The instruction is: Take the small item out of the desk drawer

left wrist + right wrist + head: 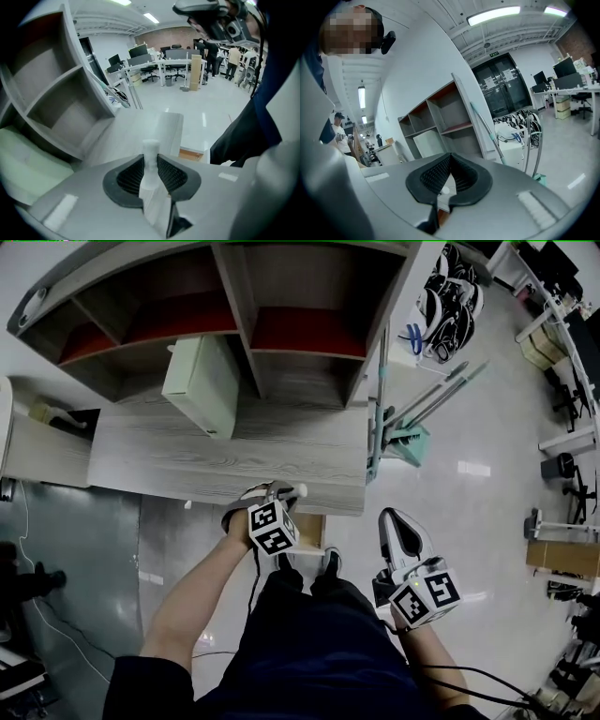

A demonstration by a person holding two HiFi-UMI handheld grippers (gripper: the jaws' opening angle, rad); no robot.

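Left gripper (151,158) is pinched on the white drawer knob (151,146) (right gripper (448,158) is pressed together, empty), so a straight pull back seems needed next.

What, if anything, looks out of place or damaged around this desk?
Nothing looks spilled or damaged. Only the drawer stands open under the desk front edge; the left hand-held gripper holds a small white cylinder.

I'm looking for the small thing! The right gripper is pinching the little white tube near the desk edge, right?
No, the left gripper pinches the little white tube near the desk edge; the left gripper view shows it.
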